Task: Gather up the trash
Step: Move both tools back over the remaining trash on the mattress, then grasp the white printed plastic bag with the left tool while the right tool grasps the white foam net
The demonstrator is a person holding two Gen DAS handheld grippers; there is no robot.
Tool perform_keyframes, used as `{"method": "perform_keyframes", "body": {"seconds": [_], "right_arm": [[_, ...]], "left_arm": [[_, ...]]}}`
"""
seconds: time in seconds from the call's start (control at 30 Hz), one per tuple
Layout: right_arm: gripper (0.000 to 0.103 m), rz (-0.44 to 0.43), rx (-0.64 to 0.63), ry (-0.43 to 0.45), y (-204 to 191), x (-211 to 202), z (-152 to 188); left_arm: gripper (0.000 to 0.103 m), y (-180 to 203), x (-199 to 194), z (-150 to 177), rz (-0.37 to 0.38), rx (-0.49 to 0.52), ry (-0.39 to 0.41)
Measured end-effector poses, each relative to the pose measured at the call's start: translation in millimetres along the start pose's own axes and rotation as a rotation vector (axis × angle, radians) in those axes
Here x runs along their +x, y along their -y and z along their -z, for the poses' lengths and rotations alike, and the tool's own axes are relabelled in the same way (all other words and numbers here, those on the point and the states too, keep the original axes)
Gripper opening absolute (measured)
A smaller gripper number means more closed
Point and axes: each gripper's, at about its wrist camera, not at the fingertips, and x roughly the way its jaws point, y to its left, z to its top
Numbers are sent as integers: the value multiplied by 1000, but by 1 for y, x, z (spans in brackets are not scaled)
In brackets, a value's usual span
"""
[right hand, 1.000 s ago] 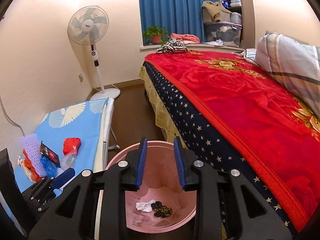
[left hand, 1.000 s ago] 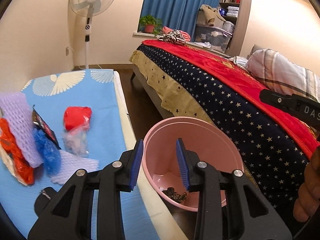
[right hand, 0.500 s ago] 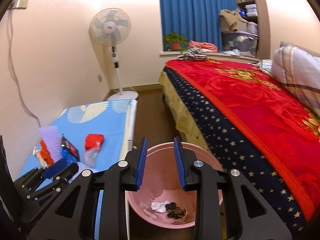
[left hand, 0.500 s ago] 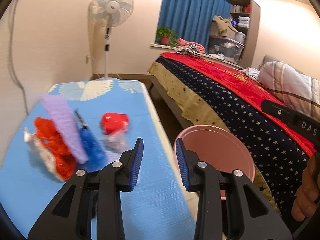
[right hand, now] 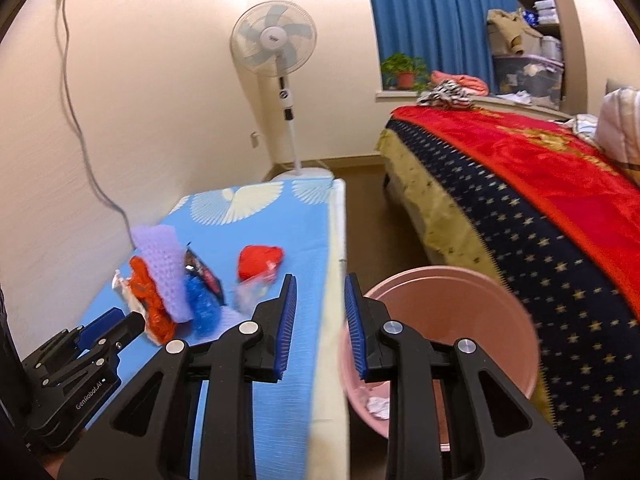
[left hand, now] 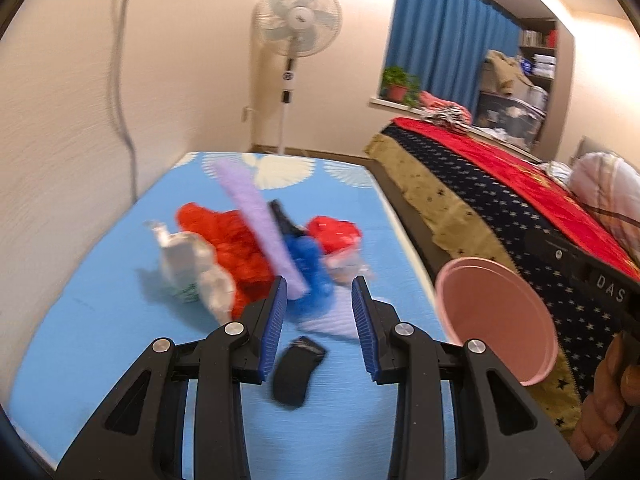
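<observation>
Trash lies in a pile on the blue-covered table point(left hand: 100, 320): a purple foam net point(left hand: 256, 216), an orange-red mesh point(left hand: 232, 240), a blue mesh point(left hand: 310, 268), a red bag point(left hand: 334, 230), crumpled clear plastic point(left hand: 192, 264) and a small black wrapper point(left hand: 296, 372). My left gripper point(left hand: 318, 308) is open and empty, just in front of the pile above the black wrapper. My right gripper point(right hand: 320, 308) is open and empty, over the table's right edge beside the pink bin point(right hand: 460, 320). The bin holds white paper point(right hand: 378, 404). The left gripper also shows in the right wrist view point(right hand: 108, 324).
The pink bin point(left hand: 496, 312) stands on the floor between table and bed point(right hand: 540, 208). A standing fan point(right hand: 276, 48) is by the far wall. A cable point(right hand: 80, 120) hangs down the wall left of the table.
Both grippers swung left from over the bin toward the table. The left one now faces the trash pile; the right one has moved to the table edge. Both stayed open.
</observation>
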Motion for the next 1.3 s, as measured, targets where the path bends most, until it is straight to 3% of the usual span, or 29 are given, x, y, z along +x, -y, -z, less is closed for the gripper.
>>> {"method": "perform_keyframes", "body": {"seconds": [0.37,0.5,0.73,1.03,1.1,1.17,1.23,1.3], "right_arm": [[25,-91,-1,-132,-32,58,23],[28,-101,3,-185,-39,75,31],[44,-90,15,-281,-45,105,46],[44,-95,-3,-355,-53,126,60],[39,-104,-4,-356,-54,127,60],[26,-126,-17,-358,-57,127,60],[12,-126,-40,-349,-60,124,60],[7,-143,-42,-347,-61,121,58]], "left_arm": [[34,-29,6,-4,-174,-67,66],[43,-37,12,-3,-207,-84,64],[49,-49,27,-5,-231,-116,46],[49,-59,44,-9,-242,-137,21],[49,-61,48,-9,-239,-143,10],[46,-64,49,-9,-235,-153,2],[30,-63,49,-10,-225,-156,-1],[16,-63,48,-12,-217,-151,2]]}}
